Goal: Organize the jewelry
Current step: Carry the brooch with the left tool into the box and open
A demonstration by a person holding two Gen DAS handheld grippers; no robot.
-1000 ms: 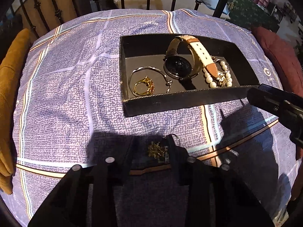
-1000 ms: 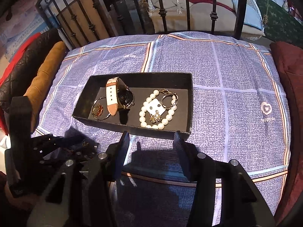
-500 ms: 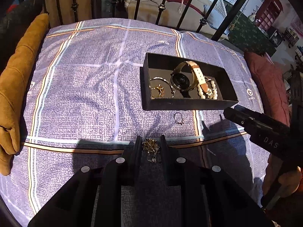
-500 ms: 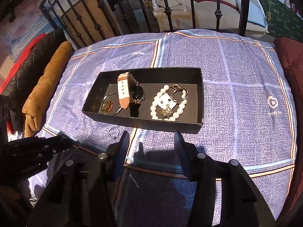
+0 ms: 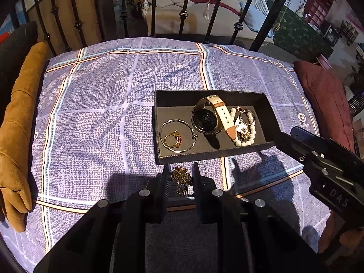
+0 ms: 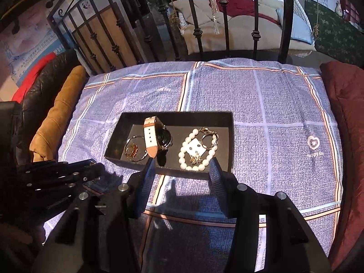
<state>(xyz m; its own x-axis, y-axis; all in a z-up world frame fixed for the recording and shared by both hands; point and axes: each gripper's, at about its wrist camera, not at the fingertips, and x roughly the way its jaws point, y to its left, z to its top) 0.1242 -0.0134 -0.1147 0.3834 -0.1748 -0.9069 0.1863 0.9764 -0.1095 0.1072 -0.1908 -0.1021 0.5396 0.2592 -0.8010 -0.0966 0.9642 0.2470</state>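
Note:
My left gripper (image 5: pixel 181 168) is shut on a small gold ornament (image 5: pixel 180 175), held above the checked cloth just in front of the black tray (image 5: pixel 213 155). In the tray lie a watch (image 5: pixel 206 120) with a cream strap, a thin bangle (image 5: pixel 177 136) around a gold ring (image 5: pixel 173 139), and a pearl bracelet (image 5: pixel 249 134) with small gold pieces. A small ring (image 5: pixel 203 166) peeks out beside my left fingers. My right gripper (image 6: pixel 182 170) hangs open and empty before the tray (image 6: pixel 127 161), near the pearl bracelet (image 6: pixel 193 167).
The purple checked cloth (image 5: pixel 95 118) covers a cushion. A tan cushion (image 5: pixel 18 122) lies at its left, a dark red one (image 5: pixel 323 95) at its right. Black iron railing (image 5: pixel 182 11) stands behind. The other tool (image 5: pixel 323 159) juts in from the right.
Both grippers have risen, so the tray looks smaller and farther. The left one lifted the gold ornament off the cloth. The small ring came into sight in front of the tray.

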